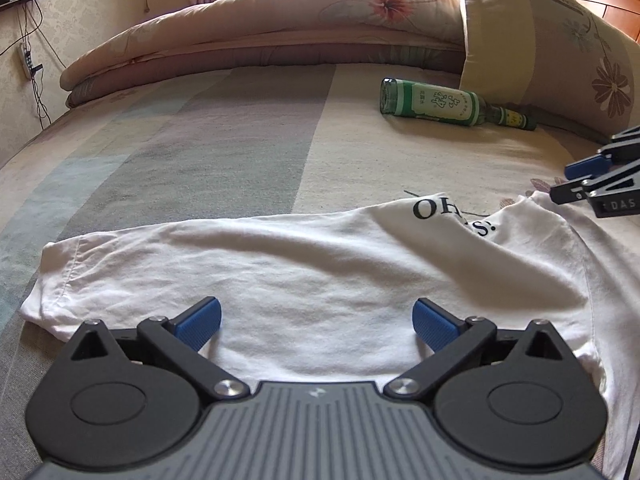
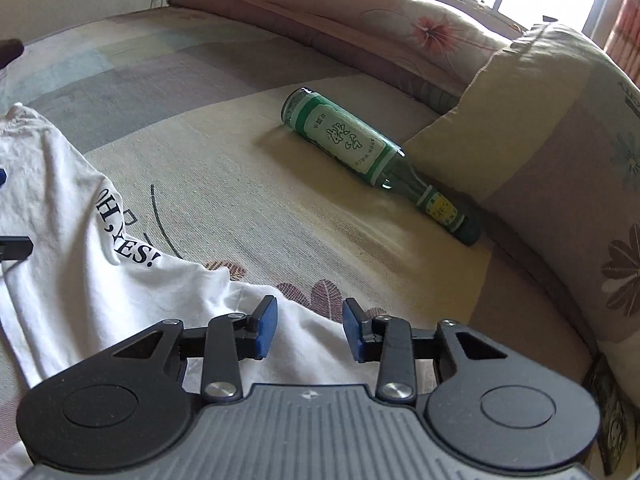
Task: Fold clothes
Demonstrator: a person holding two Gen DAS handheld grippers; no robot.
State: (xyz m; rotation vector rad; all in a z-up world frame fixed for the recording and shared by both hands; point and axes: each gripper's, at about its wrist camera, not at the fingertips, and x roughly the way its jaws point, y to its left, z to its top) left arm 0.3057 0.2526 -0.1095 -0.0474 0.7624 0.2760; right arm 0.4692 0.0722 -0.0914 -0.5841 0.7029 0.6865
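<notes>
A white T-shirt printed "OH, YES!" lies spread across the striped bed sheet, partly folded over itself. My left gripper hovers over its near edge, jaws wide open, with only flat cloth showing between the blue pads. In the right wrist view the T-shirt fills the lower left. My right gripper stands over the shirt's right edge, jaws partly apart, with a clear gap between the pads and cloth below. From the left wrist view the right gripper shows at the shirt's far right corner.
A green glass bottle lies on its side on the sheet beyond the shirt, against a floral pillow. A folded quilt runs along the far side under the window. Cables and a power strip hang on the left wall.
</notes>
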